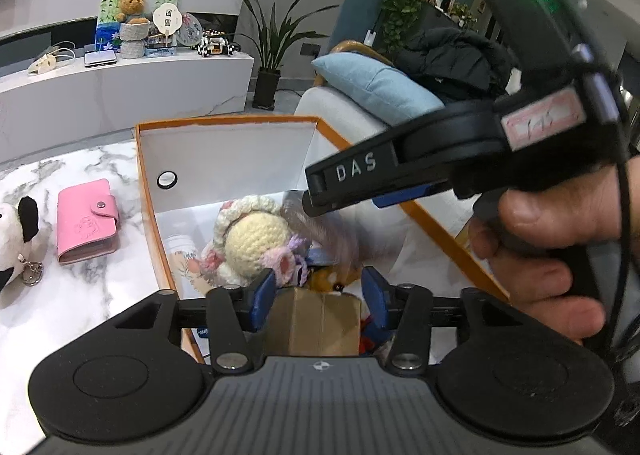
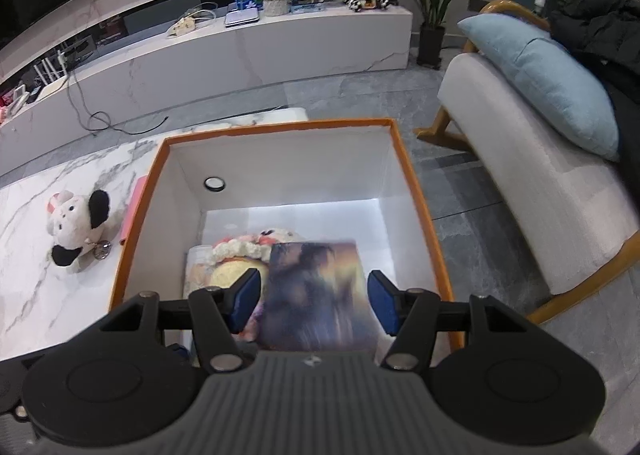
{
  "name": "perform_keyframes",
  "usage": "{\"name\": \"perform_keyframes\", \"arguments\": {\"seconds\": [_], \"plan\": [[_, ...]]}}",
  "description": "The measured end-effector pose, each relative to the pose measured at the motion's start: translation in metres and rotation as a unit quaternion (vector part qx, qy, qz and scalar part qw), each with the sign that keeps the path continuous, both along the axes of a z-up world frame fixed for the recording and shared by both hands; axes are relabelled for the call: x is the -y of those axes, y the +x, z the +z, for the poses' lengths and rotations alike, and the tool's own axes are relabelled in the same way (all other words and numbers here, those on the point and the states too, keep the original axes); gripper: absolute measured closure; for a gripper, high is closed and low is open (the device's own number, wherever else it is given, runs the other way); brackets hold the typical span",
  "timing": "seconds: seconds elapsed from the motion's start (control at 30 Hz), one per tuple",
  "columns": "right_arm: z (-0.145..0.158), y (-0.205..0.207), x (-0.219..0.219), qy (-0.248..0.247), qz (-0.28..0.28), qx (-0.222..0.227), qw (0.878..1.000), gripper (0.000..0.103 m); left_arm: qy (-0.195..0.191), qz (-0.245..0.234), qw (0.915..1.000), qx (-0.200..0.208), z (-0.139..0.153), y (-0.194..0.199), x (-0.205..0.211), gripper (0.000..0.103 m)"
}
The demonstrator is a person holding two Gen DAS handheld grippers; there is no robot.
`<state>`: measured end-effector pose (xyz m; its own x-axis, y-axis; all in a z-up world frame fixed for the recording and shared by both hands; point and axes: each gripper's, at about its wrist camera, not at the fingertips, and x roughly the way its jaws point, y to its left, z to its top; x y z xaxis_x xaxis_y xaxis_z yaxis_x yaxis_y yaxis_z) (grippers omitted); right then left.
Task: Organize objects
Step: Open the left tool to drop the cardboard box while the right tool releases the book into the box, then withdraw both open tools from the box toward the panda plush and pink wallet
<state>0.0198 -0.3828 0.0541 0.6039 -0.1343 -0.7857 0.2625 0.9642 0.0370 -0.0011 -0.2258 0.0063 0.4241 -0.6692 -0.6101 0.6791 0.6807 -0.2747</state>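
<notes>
Dropping step: the picture card [image 2: 316, 295] goes flat into the orange box [image 2: 416, 191], on top of what already lies there.
Right gripper [image 2: 314, 301]: fingers apart over the box; the card, blurred, sits between the blue pads [image 2: 246, 297] with a gap showing at each side, so I judge it released, not clamped.
Left gripper [image 1: 320, 301]: fingers apart above a brown cardboard packet [image 1: 320, 319]; the pads stand just beside its edges and do not seem to press on it.
Card position: in the near half of the box at about 6 o'clock in the right wrist view, overlapping the crocheted doll [image 1: 256, 243].
Box contents: the doll lies at 9 o'clock of the card, with a floral packet [image 1: 182, 255] beside it against the left wall; the far half of the floor is bare.
Doing it well: keep the fingers wide and lift straight out, so no pad catches a card edge and tips it upright.
Risk: the two grippers crowd the same corner; the right one's finger [image 1: 352, 175] crosses the left wrist view at 2 o'clock, so withdrawing one at a time seems wise.
Left to tidy: the pink wallet [image 1: 86, 221] and the plush dog [image 2: 78, 225] lie on the marble table [image 2: 36, 287] at 9 o'clock, outside the box.
</notes>
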Motion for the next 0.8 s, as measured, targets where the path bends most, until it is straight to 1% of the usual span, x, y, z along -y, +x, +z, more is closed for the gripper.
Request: {"name": "perform_keyframes", "arguments": {"seconds": [0.03,0.37,0.8], "plan": [[0.0,0.0,0.0,-0.005,-0.002,0.001,1.0,0.036,-0.001,0.001,1.0,0.002,0.001,-0.001,-0.001,0.038],[0.003,0.001,0.0,-0.004,-0.008,0.006,1.0,0.033,-0.008,0.002,1.0,0.002,0.003,0.0,-0.005,0.038],[0.006,0.004,-0.011,-0.006,0.0,0.013,1.0,0.031,-0.038,0.023,0.9989,0.009,0.018,0.005,-0.028,0.038]]}}
